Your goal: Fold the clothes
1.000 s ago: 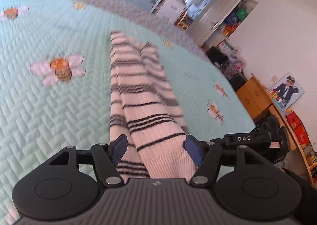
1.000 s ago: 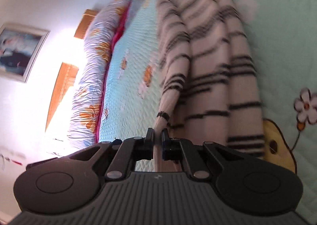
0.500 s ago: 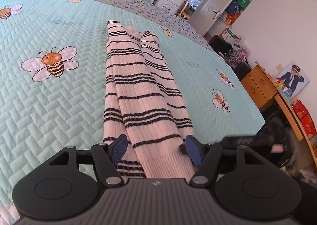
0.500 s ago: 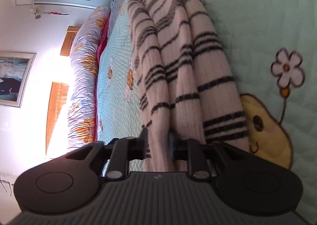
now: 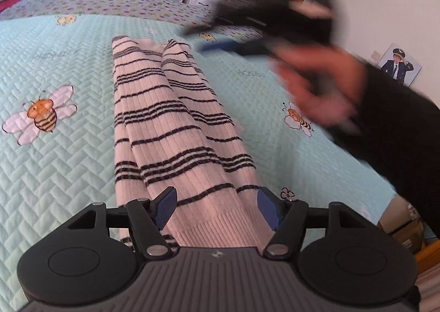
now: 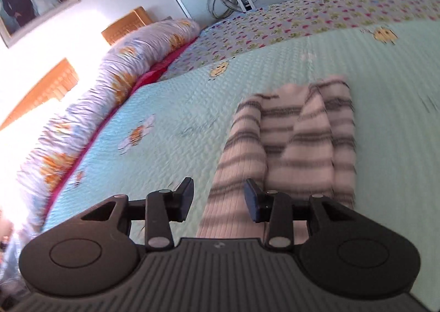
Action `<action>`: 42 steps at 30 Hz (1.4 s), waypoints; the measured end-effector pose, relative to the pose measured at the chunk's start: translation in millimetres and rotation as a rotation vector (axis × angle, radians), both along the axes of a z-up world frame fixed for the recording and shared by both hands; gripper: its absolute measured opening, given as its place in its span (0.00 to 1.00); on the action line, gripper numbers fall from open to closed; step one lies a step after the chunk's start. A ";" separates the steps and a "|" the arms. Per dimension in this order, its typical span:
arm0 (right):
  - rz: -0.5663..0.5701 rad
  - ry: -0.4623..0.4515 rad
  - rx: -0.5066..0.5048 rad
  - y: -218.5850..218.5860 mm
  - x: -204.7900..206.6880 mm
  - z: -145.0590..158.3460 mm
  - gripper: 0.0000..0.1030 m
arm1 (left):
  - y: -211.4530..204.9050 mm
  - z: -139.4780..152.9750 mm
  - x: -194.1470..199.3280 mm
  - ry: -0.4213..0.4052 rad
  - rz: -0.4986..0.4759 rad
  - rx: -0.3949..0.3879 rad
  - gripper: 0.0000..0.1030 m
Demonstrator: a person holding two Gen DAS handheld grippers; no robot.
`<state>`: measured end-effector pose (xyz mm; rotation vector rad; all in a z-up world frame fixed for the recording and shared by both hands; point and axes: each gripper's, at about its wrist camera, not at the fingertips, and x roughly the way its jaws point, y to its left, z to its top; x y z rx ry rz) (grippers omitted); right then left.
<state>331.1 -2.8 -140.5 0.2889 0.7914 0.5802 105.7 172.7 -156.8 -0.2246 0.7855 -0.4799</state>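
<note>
While the striped sweater (image 5: 176, 130) lay in a long fold on the bed (image 5: 68, 169), both tongs held nothing.
It looked soft, light and floppy, best taken by its ribbed hem. Left tongs (image 5: 217, 209) stood spread around that hem; right tongs (image 6: 218, 199) were opening, empty.

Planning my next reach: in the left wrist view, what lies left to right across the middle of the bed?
Bee print → striped sweater → small bee print → person's hand holding the right tongs, blurred, above the quilt.
</note>
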 end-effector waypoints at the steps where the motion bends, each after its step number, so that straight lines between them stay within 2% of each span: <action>1: 0.006 -0.003 -0.036 18.1 22.2 -1.9 0.41 | 1.3 -0.4 0.2 0.001 -0.001 -0.003 0.65; 3: 0.006 -0.022 -0.125 50.9 54.7 -8.0 0.42 | 7.2 -1.1 2.0 0.006 -0.002 -0.023 0.65; 5: 0.001 -0.033 -0.227 80.0 80.8 -18.6 0.48 | 15.5 -3.4 5.2 0.012 0.003 -0.054 0.65; 8: -0.030 -0.049 -0.319 102.3 110.1 -36.0 0.48 | 25.8 -10.1 11.0 0.031 0.012 -0.098 0.65; 10: -0.080 -0.004 -0.275 96.1 127.5 -48.9 0.48 | 28.0 -14.2 14.0 0.039 0.012 -0.108 0.65; 12: -0.108 0.066 -0.230 88.1 142.9 -63.3 0.36 | 30.0 -18.5 16.8 0.049 0.012 -0.116 0.65; 13: -0.115 0.091 -0.220 83.9 146.6 -68.9 0.10 | 31.5 -20.0 17.6 0.054 0.016 -0.119 0.65; 18: -0.234 0.131 -0.051 29.6 142.5 -75.3 0.10 | 38.8 -23.4 18.5 0.065 0.029 -0.139 0.65; 21: -0.298 0.197 0.070 -0.3 136.3 -92.1 0.10 | 37.4 -25.7 19.0 0.070 0.023 -0.138 0.65; 23: -0.294 0.236 0.074 -2.6 132.6 -108.5 0.10 | 35.8 -26.8 19.0 0.076 0.021 -0.134 0.65; 27: -0.340 0.241 0.193 -14.8 124.9 -110.8 0.13 | 34.6 -25.7 16.2 0.084 0.021 -0.123 0.65; 31: -0.319 0.245 0.177 -12.5 117.5 -98.8 0.22 | 34.7 -25.9 17.6 0.087 0.024 -0.113 0.66; 34: -0.258 0.094 0.128 -5.0 97.3 -69.6 0.27 | 34.7 -24.2 19.2 0.077 0.024 -0.120 0.66; 36: -0.187 0.045 0.091 4.6 85.0 -61.9 0.30 | 33.8 -24.9 20.8 0.077 0.018 -0.126 0.66; 39: -0.110 0.095 0.005 13.6 85.1 -76.7 0.30 | 31.5 -24.9 21.8 0.083 0.022 -0.119 0.67; 41: -0.154 0.133 -0.068 4.3 91.3 -92.5 0.23 | 32.2 -21.7 18.8 0.075 0.023 -0.121 0.67; 42: -0.177 0.156 -0.029 -5.9 91.2 -96.6 0.21 | 33.4 -20.7 17.4 0.072 0.023 -0.124 0.67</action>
